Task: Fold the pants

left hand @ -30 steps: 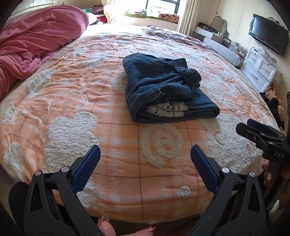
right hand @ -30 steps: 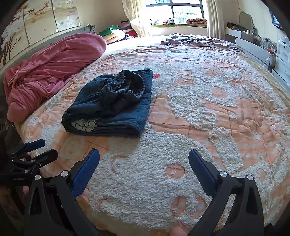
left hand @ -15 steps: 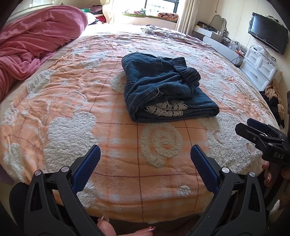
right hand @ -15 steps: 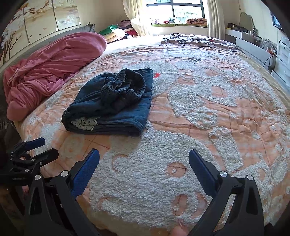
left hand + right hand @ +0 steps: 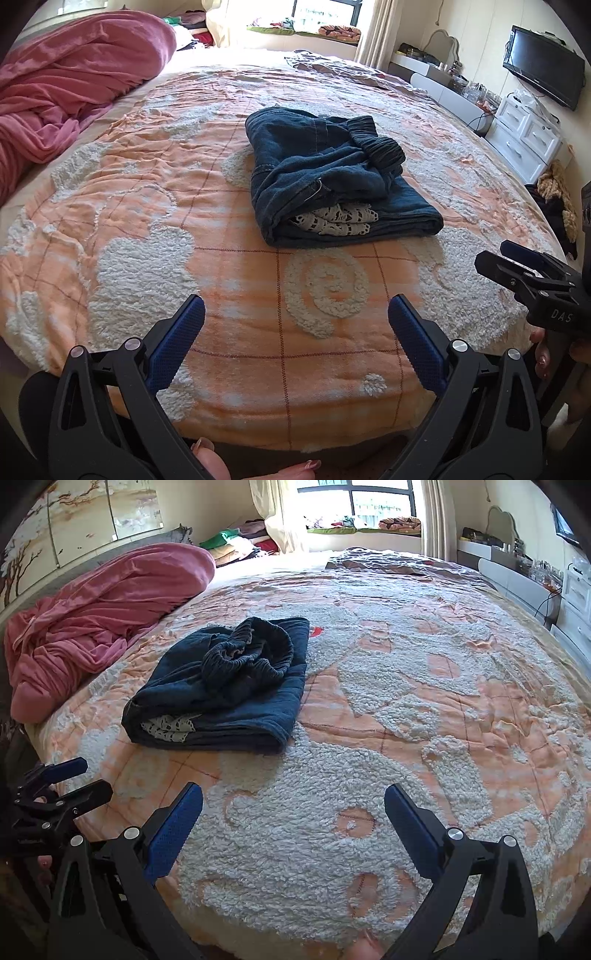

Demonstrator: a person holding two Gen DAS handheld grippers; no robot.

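Pants: dark blue pants (image 5: 332, 177) are lying folded in a thick bundle on the bed, with the gathered waistband (image 5: 251, 653) bunched on top and a bit of white lace (image 5: 336, 221) peeking out of the near edge.
Bedspread: an orange and white fluffy bedspread (image 5: 147, 229) is covering the bed under the pants.
Left gripper: the left gripper (image 5: 295, 332) is hovering over the near edge of the bed with its jaws spread wide, holding nothing and staying well apart from the pants.
Right gripper: the right gripper (image 5: 293, 819) is hovering over the bedspread with its jaws gaping wide too, gripping nothing, with the pants lying ahead and to its left.
Pink blanket: a pink blanket (image 5: 99, 616) is lying heaped along the far left side of the bed.
Room: a television (image 5: 543, 70) is hanging on the right wall above white drawers (image 5: 524, 136), and a window (image 5: 354, 498) is letting in bright light at the far end.
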